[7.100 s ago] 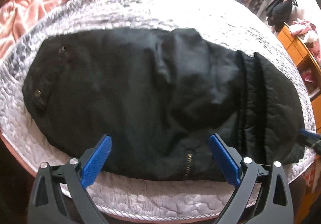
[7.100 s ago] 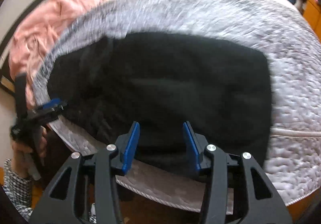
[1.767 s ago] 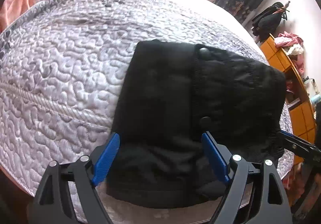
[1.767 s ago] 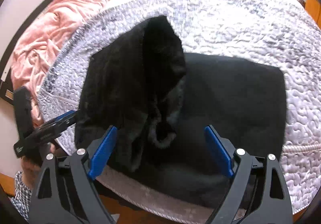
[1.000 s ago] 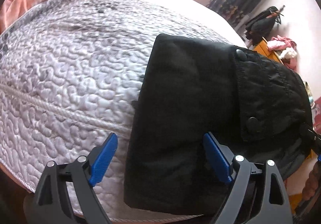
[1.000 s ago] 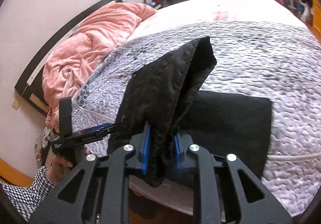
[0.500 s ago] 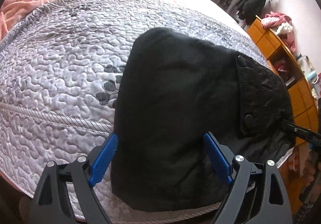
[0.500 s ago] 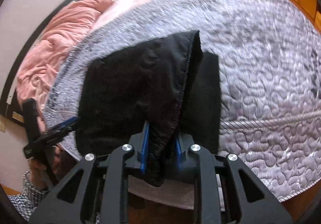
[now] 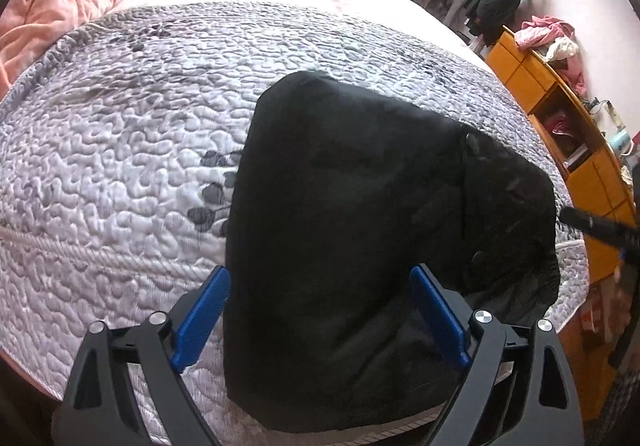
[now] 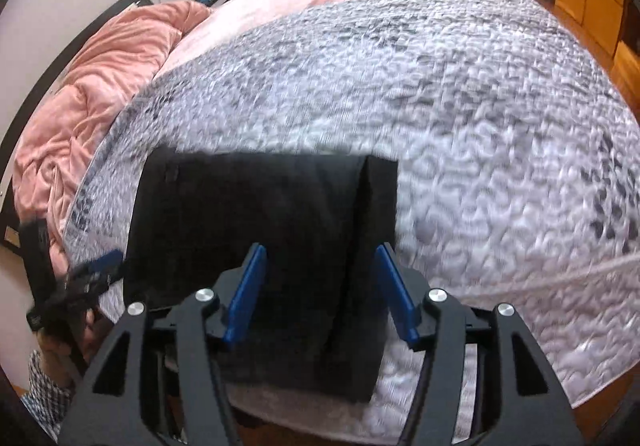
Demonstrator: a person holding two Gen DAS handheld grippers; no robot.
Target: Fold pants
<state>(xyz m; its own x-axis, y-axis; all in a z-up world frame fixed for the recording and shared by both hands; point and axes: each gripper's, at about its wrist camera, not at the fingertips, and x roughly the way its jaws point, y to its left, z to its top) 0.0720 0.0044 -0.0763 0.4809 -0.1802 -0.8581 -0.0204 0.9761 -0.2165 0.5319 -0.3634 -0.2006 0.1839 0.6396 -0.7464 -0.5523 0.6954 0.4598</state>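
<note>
Now the black pants [image 9: 360,230] lie folded in a block near the edge of the quilted bedspread [image 9: 120,150].

Both the left gripper [image 9: 320,310] and the right gripper [image 10: 320,282] hover over them with jaws spread wide, gripping nothing. A pink blanket [image 10: 92,86] is bunched at the bed's far side.

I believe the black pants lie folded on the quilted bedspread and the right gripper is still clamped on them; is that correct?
Not quite. The black pants do lie folded on the quilted bedspread, but the right gripper is open, its jaws spread apart over the fabric, as the right wrist view shows.
</note>
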